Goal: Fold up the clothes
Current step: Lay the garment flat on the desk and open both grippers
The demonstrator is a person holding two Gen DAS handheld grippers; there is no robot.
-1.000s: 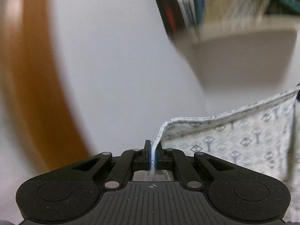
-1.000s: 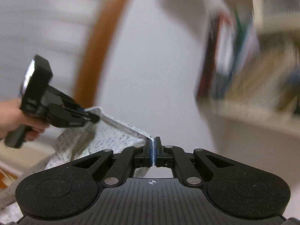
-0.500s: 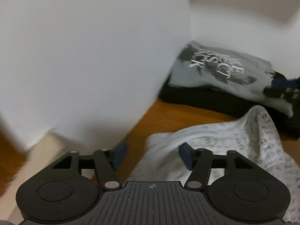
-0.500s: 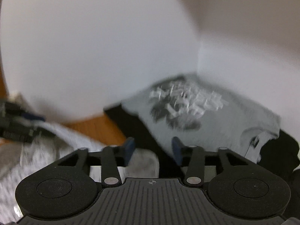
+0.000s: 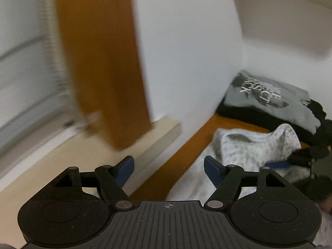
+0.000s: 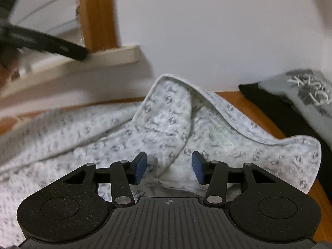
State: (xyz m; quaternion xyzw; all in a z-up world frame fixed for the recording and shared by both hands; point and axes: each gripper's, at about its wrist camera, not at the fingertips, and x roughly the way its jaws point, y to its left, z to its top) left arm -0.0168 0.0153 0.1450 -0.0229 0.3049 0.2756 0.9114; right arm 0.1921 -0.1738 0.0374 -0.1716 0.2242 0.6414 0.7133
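Patterned shirt (image 6: 170,122) rumpled on table (image 6: 232,95); left gripper (image 5: 169,167) opening, empty, right gripper (image 6: 169,167) half-open, empty; regrip opposite hem corners, pull flat before folding

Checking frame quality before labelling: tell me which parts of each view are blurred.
Left wrist view: the orange-brown wooden panel smears with motion; the folded grey printed T-shirt stays fairly legible. Right wrist view: the white patterned garment is sharp centrally, smeared leftward.
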